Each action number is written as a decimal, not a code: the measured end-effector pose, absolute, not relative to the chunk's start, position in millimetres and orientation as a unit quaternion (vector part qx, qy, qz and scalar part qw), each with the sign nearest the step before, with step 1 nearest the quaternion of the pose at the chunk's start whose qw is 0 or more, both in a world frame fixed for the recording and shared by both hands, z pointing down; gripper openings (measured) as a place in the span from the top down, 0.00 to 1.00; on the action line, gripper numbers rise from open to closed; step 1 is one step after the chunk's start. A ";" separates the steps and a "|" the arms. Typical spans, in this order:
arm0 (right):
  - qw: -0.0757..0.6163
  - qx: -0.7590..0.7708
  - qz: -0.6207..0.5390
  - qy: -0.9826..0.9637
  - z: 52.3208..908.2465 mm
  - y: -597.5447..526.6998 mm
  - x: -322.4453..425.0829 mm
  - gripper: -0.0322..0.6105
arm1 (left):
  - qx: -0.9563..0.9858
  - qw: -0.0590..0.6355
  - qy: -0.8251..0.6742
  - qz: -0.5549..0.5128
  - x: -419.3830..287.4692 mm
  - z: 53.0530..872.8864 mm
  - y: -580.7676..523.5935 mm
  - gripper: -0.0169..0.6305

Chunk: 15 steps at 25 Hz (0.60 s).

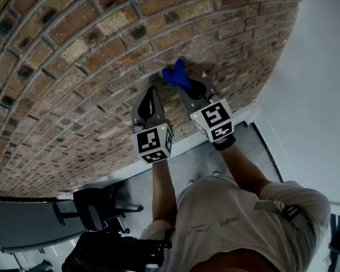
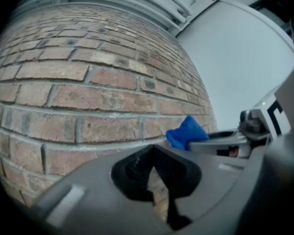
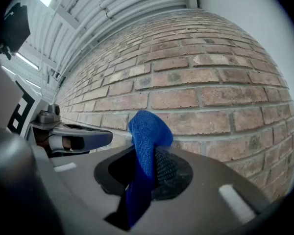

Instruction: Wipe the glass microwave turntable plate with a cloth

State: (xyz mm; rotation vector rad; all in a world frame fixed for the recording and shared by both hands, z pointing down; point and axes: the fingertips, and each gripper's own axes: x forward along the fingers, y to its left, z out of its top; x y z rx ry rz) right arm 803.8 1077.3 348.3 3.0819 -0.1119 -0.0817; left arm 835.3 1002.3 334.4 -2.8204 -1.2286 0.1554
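From where I stand, the wiping has not started. The person holds both tools up at a brick wall (image 1: 73,67), and no view shows the glass turntable plate or a microwave, so I can't say where the plate is.

The only part that looks ready is the cloth. The right claw (image 3: 149,166) is clenched on a blue cloth (image 3: 147,131). One folded end pokes out past the tips towards the bricks and the rest trails back between the jaws. The left claw (image 1: 153,90) is pressed closed with nothing in it, its tips meeting. It sits just left of the right one, close but not touching.

By my reckoning everything is left to do: find the plate, bring the cloth down onto it, and rub it over. The free left claw could steady the plate.

As for what is around, the bricks fill most of the scene and a plain white wall (image 1: 323,67) meets them on the right. Pipes (image 3: 112,13) run along the ceiling above. Low on the left stand a dark office chair (image 1: 93,208) and what looks like a grey tabletop (image 1: 28,225), both well apart from the claws.

Nothing lies between the claws and the wall. The real obstacle is that the wall is all they face, with the cloth end near the bricks, so the person would have to turn away to reach any surface that might hold the plate.
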 end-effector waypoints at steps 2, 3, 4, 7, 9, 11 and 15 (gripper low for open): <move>0.028 0.999 -0.019 -0.041 354.3 1069.0 804.8 0.86 | -0.915 0.030 -0.399 0.047 835.4 337.2 996.7 0.97; 0.028 0.999 -0.017 -0.042 357.0 1065.2 804.9 0.85 | -0.915 0.028 -0.401 0.043 834.2 338.4 994.9 0.97; 0.028 0.999 -0.014 -0.043 359.3 1061.6 804.5 0.85 | -0.913 0.026 -0.405 0.038 832.2 339.4 993.7 0.97; 0.030 0.998 -0.010 -0.046 363.4 1051.1 802.0 0.85 | -0.912 0.020 -0.408 0.030 829.5 342.8 985.7 0.97; 0.031 0.998 -0.007 -0.049 364.8 1044.1 800.2 0.85 | -0.914 0.017 -0.405 0.026 829.2 346.0 978.7 0.97; 0.031 0.998 -0.006 -0.053 366.4 1037.0 799.0 0.85 | -0.915 0.016 -0.402 0.023 829.0 349.4 972.3 0.97; 0.031 0.997 -0.003 -0.073 370.0 1015.2 800.7 0.85 | -0.923 0.013 -0.384 0.022 830.1 352.2 951.3 0.97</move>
